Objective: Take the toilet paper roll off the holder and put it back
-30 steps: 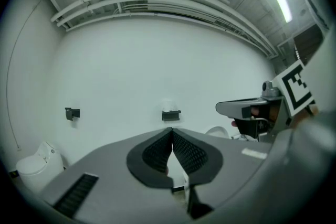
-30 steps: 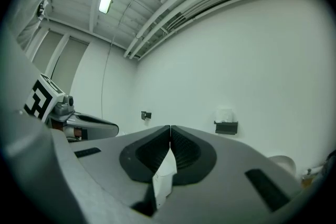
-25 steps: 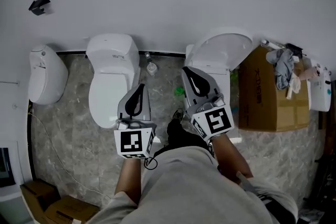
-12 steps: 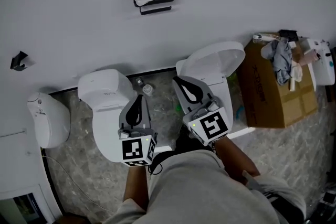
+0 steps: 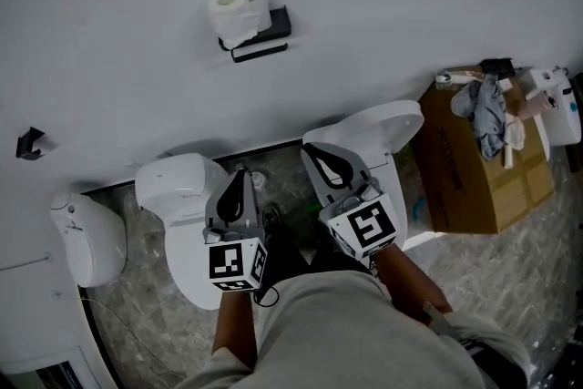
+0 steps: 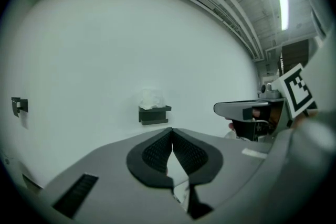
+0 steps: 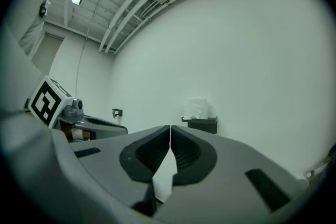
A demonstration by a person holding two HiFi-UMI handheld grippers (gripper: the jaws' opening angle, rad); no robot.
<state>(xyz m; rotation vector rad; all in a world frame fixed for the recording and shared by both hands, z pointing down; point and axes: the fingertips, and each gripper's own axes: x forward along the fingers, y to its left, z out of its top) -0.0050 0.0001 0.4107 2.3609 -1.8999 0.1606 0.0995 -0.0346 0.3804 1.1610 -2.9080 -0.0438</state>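
Roll (image 5: 239,11) sits on the wall holder (image 5: 264,39), well apart from both grippers.
Left gripper (image 5: 240,173) and right gripper (image 5: 316,150) are both clenched on nothing, aimed at the wall. To lift the roll cleanly, one gripper should probably part its jaws on approach, then close across the roll's sides.

Closed, empty right tongs (image 7: 170,128), toilet paper roll (image 7: 199,108) on black holder (image 7: 202,124) ahead

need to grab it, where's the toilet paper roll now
In the head view the toilet paper roll sits on the black holder on the white wall, upper left of centre.
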